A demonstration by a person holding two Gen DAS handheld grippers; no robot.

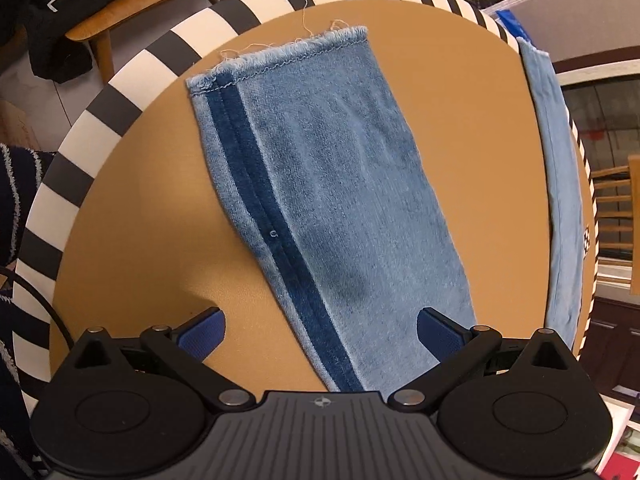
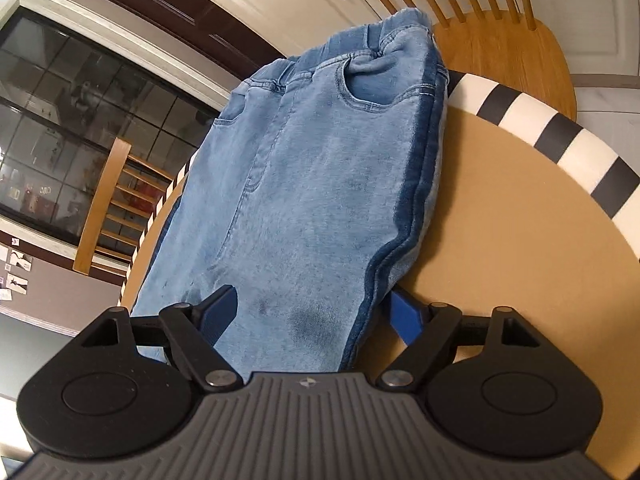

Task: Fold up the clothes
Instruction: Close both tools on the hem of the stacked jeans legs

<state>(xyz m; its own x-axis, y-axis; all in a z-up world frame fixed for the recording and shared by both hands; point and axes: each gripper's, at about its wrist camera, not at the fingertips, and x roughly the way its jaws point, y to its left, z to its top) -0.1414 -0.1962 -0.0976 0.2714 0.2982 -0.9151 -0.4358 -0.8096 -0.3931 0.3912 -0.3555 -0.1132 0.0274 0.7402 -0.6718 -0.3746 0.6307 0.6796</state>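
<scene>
Light blue jeans [image 1: 320, 184] with a dark blue side stripe lie flat on the round tan table [image 1: 132, 216]. The left wrist view shows one leg stretching to a frayed hem [image 1: 280, 54] near the far rim. My left gripper [image 1: 320, 330] hovers open over the near part of this leg, its blue pads [image 1: 202, 336] wide apart on either side. In the right wrist view the upper jeans [image 2: 304, 184] run to the elastic waistband [image 2: 360, 50] at the table's far edge. My right gripper [image 2: 312, 316] is open, straddling the denim near the thigh.
The table has a black-and-white striped rim [image 1: 100, 120]. Wooden chairs stand around it [image 2: 500, 40], one with dark clothes [image 1: 52, 12] on it. A second strip of blue denim [image 1: 560, 184] lies along the right edge. A cabinet with glass doors [image 2: 60, 120] is behind.
</scene>
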